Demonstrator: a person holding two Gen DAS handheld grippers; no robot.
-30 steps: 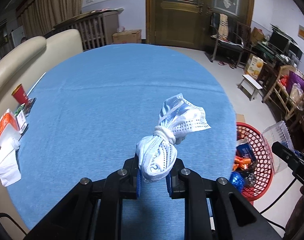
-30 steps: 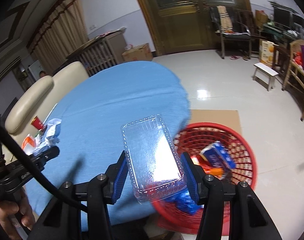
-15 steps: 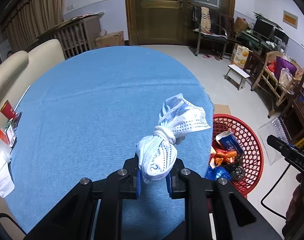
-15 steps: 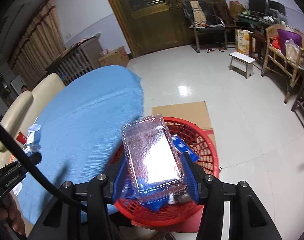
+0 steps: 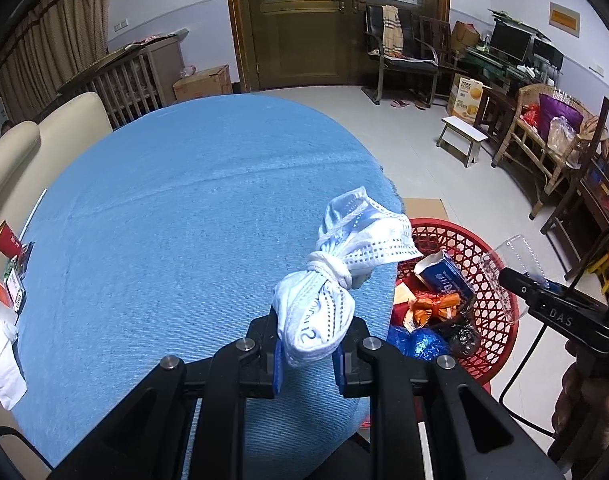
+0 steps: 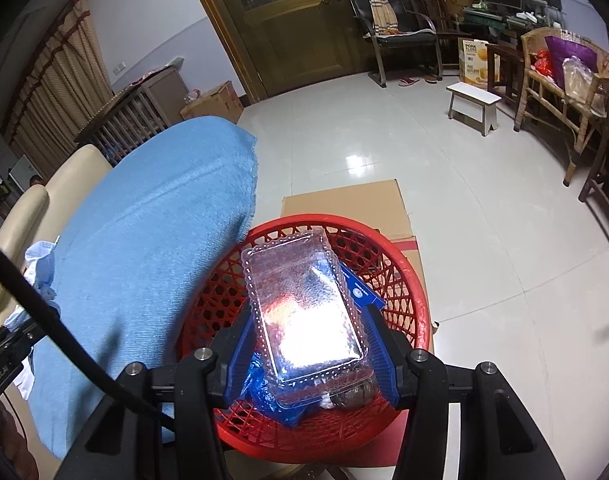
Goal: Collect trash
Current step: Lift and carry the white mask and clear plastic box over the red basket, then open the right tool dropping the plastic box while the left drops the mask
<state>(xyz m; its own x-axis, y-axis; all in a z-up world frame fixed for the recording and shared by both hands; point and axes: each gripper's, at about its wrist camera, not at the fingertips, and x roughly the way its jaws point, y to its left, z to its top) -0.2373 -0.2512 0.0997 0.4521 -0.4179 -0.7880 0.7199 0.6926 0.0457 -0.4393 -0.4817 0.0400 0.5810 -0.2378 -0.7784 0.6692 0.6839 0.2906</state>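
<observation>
My left gripper (image 5: 307,354) is shut on a knotted white and blue face mask (image 5: 336,280), held above the right edge of the blue-covered table (image 5: 184,220). My right gripper (image 6: 307,354) is shut on a clear plastic clamshell box (image 6: 304,304), held directly over the red mesh basket (image 6: 404,276) on the floor. In the left wrist view the same basket (image 5: 500,280) stands beside the table, holding a blue carton, orange wrappers and blue foil. There the right gripper (image 5: 516,276) and its clear box (image 5: 512,256) hang over the basket's far rim.
Wrappers, a red cup (image 5: 6,234) and white tissue (image 5: 2,364) lie at the table's left edge beside a cream sofa (image 5: 32,140). Flat cardboard (image 6: 344,208) lies under the basket. A white stool (image 6: 474,104), chairs and wicker furniture line the tiled floor to the right.
The right gripper has carried the clear box from above the table edge to over the basket and lower. The left gripper with the mask has shifted toward the table's right edge and basket.
</observation>
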